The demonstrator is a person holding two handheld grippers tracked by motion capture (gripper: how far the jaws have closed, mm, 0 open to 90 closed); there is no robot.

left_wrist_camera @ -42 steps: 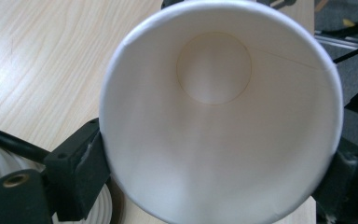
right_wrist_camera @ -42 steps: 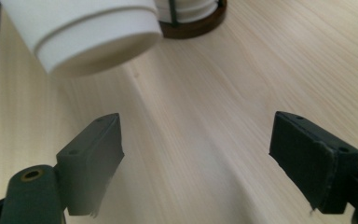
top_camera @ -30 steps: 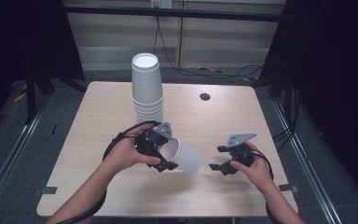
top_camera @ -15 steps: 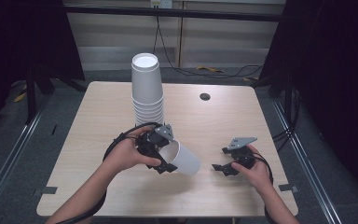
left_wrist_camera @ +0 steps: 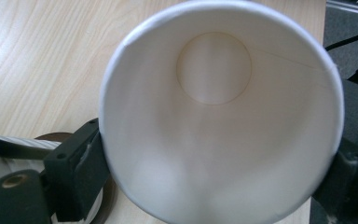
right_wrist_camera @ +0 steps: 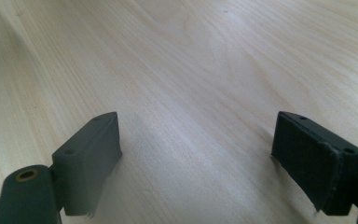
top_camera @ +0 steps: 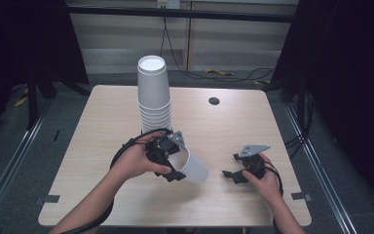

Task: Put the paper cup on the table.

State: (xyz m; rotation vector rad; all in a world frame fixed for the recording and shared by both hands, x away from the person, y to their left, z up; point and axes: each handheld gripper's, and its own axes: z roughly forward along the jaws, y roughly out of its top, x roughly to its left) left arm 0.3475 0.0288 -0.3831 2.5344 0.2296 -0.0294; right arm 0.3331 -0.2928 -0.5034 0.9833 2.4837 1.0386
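While it lies tipped on its side just above the tabletop [top_camera: 102,122], the white paper cup [top_camera: 191,166] is clamped at its rim between the jaws of the left tongs [top_camera: 175,168], its base pointing toward the right tongs [top_camera: 230,175]. Those right tongs hover near it over bare wood, jaws apart with nothing between them, having just been opening. Behind the cup stands a tall stack of cups [top_camera: 154,95], upside down.

The cup [left_wrist_camera: 219,126] is smooth matt white paper, like the stack [top_camera: 154,95]. The tabletop [right_wrist_camera: 205,60] is pale, grained wood. The tongs [right_wrist_camera: 198,158] look matt black plastic.
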